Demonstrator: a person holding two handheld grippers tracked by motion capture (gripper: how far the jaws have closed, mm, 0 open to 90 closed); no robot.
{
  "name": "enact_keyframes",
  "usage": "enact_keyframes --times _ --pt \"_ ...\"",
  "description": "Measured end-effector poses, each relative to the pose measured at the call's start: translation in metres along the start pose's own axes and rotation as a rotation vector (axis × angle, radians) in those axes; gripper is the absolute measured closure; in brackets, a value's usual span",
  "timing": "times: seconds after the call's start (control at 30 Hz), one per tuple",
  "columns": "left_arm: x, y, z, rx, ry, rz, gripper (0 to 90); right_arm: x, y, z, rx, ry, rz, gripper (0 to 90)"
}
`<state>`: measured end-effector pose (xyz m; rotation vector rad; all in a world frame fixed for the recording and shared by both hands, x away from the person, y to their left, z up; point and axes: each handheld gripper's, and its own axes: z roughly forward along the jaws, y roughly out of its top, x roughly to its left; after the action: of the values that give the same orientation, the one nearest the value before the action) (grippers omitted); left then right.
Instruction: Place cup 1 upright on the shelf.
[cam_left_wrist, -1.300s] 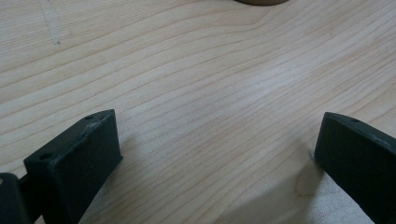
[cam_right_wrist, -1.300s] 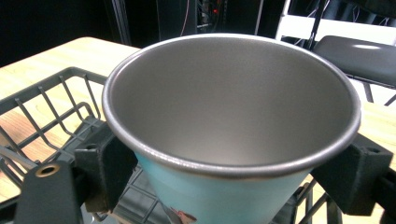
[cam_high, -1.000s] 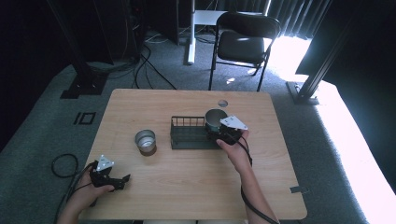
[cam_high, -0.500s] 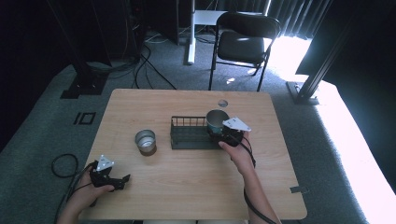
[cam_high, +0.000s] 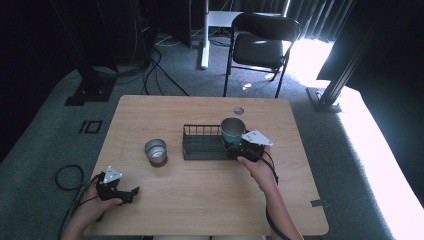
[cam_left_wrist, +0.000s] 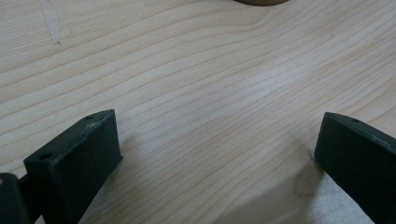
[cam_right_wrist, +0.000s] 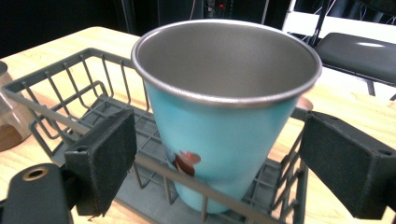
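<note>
The blue metal cup stands upright inside the dark wire rack, at the rack's right end, and the rack sits near the middle of the wooden table. The right gripper is at that same end of the rack, its jaws spread wide on either side of the cup and clear of its wall, so nothing is being held. From how things lie, the cup looks just set down in the rack, or about to be taken from it; either way the care is the same. If the gripper is leaving, it is best drawn straight back from the rack with the jaws kept wide, since one pad sits close to the rack's top wire and a sideways drift could snag it or tip the tall, narrow-footed cup. If it is to grip, it should close below the rolled rim, where the tapered wall gives the pads a firmer seat, and lift straight up until the foot clears the rack's wires. A second, shorter metal cup stands on the table to the left of the rack, apart from it. The left gripper rests well to the left of the rack near the table's front edge, its jaws wide apart over bare wood.
</note>
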<state>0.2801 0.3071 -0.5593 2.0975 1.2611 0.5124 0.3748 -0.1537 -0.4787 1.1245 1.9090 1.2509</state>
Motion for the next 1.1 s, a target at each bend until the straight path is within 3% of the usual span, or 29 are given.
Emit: enact_keyframes --times 0.77,1.1 --pt "0.0 0.0 0.0 -0.001 0.0 0.001 0.9 -0.017 -0.031 -0.026 0.028 -0.023 0.009 11.0" --pt "0.0 0.0 0.0 -0.001 0.0 0.001 0.9 -0.029 -0.053 -0.035 0.074 -0.03 0.023 11.0"
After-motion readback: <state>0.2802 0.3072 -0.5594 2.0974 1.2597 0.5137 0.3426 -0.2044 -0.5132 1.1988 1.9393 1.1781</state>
